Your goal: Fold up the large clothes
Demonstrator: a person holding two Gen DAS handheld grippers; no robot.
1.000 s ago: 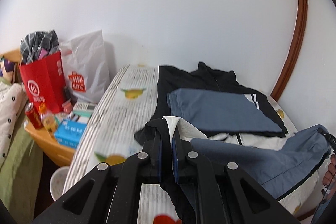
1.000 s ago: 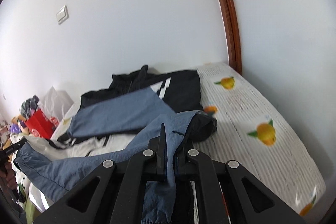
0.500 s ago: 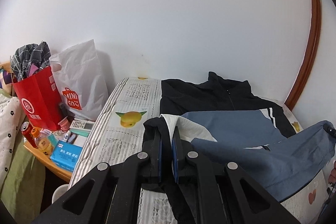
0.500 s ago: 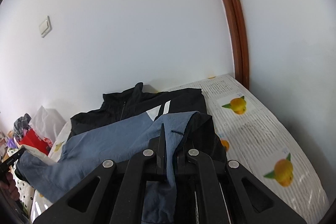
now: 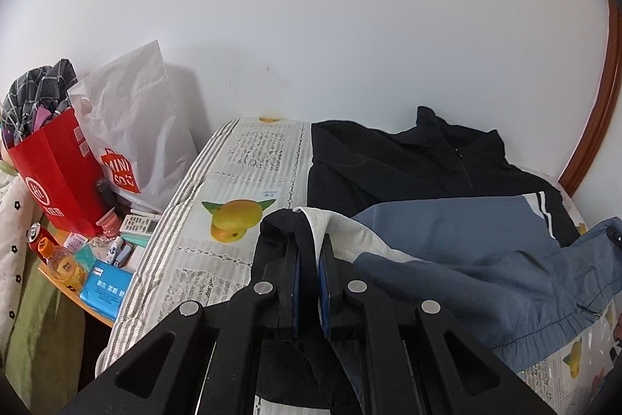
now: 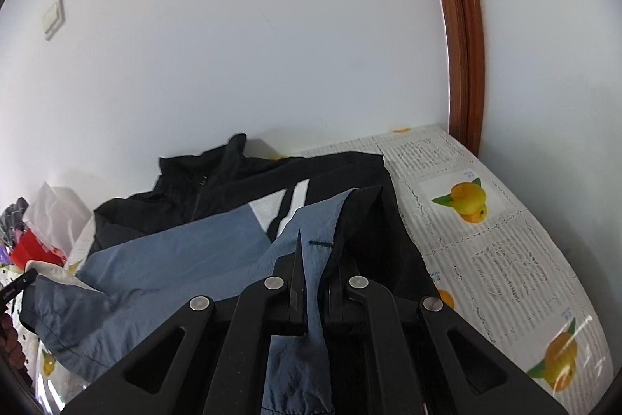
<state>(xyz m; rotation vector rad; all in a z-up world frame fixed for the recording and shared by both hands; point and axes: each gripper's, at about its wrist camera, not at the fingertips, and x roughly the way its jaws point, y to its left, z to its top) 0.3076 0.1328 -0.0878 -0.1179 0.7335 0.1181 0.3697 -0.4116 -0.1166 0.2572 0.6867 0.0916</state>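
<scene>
A black, blue and white zip jacket (image 5: 408,162) lies on the bed, collar toward the wall; it also shows in the right wrist view (image 6: 217,189). My left gripper (image 5: 310,247) is shut on the jacket's bottom hem at its left corner, where black outer fabric and white lining (image 5: 342,232) fold over. My right gripper (image 6: 315,255) is shut on the hem at the right corner, blue fabric (image 6: 307,337) hanging between the fingers. Both hold the lower half lifted over the upper half, with the blue hem (image 5: 505,282) stretched between them.
The bed (image 5: 241,162) has a white cover with mango prints and stands against the white wall. Left of it, a low wooden table (image 5: 77,294) holds a red bag (image 5: 54,174), a white Miniso bag (image 5: 132,127), bottles and boxes. A brown door frame (image 6: 462,37) stands at right.
Both grippers have carried the lifted hem forward toward the collar and the wall. The blue lower half now lies further over the black upper half.
</scene>
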